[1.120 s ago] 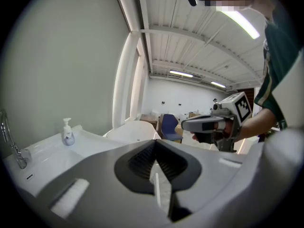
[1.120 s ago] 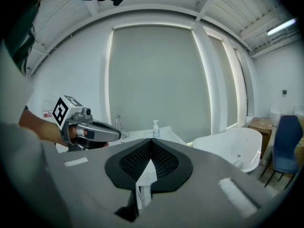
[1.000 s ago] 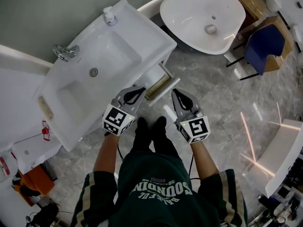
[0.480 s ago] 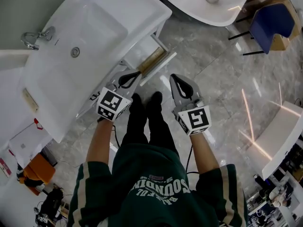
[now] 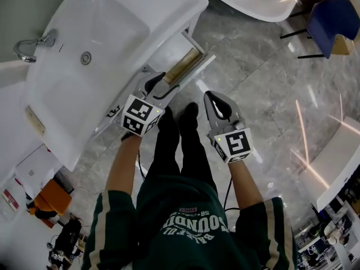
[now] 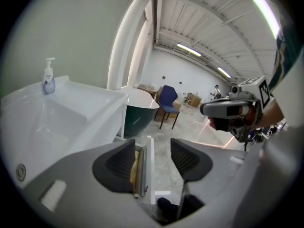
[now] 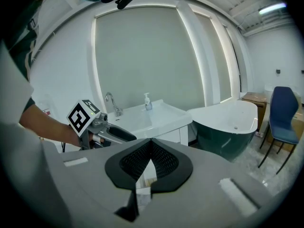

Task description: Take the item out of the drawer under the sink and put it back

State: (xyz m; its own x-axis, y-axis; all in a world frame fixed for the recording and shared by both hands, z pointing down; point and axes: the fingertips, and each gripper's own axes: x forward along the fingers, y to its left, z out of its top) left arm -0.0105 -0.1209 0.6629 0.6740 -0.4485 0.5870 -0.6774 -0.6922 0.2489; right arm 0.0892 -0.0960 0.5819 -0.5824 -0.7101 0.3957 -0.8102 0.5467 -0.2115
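Left gripper (image 5: 156,84), jaws just opened wide and empty, hangs by the open white drawer (image 5: 167,50); right gripper (image 5: 214,100) is closed on nothing. Further in, the flat tan item (image 5: 184,65) lies inside, under the white rectangular sink (image 5: 121,21). A shallow edge pinch could let it slip.

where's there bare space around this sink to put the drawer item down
The sink basin is bare apart from its drain, and the marble floor between the right gripper and the blue chair is open. The drawer is crowded: a tan item lies inside, and the left gripper, jaws just opened on nothing, hangs over its front.
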